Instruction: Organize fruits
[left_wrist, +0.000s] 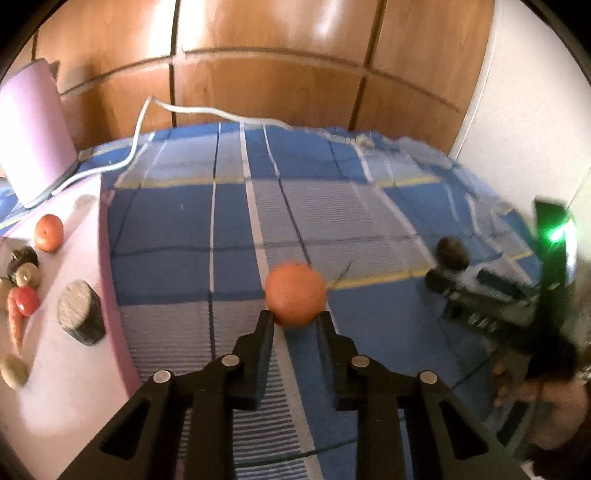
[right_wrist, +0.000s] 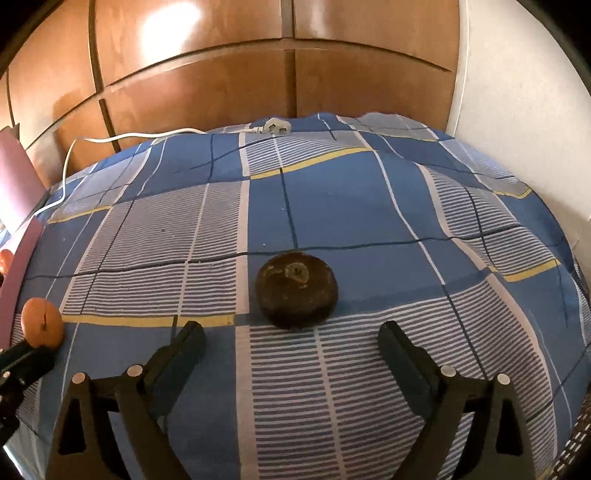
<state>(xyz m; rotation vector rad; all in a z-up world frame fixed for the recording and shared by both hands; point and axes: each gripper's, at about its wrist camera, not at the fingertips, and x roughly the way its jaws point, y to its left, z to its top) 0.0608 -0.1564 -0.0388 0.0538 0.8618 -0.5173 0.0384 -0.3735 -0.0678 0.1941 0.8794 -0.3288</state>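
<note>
The orange fruit (left_wrist: 296, 300) sits on the blue checked bedcover (left_wrist: 184, 229), pinched at its near edge between the tips of the left gripper (left_wrist: 295, 319). It's a shallow bite, and a round fruit could squirt forward once lifted. Over on the right, the dark brown fruit (right_wrist: 297, 290) lies just ahead of the right gripper (right_wrist: 291, 338), whose jaws stand wide and empty. The soft cover may let it roll as they close. To the left, the pink tray (left_wrist: 74, 369) already holds several pieces; a drop there could scatter them.
</note>
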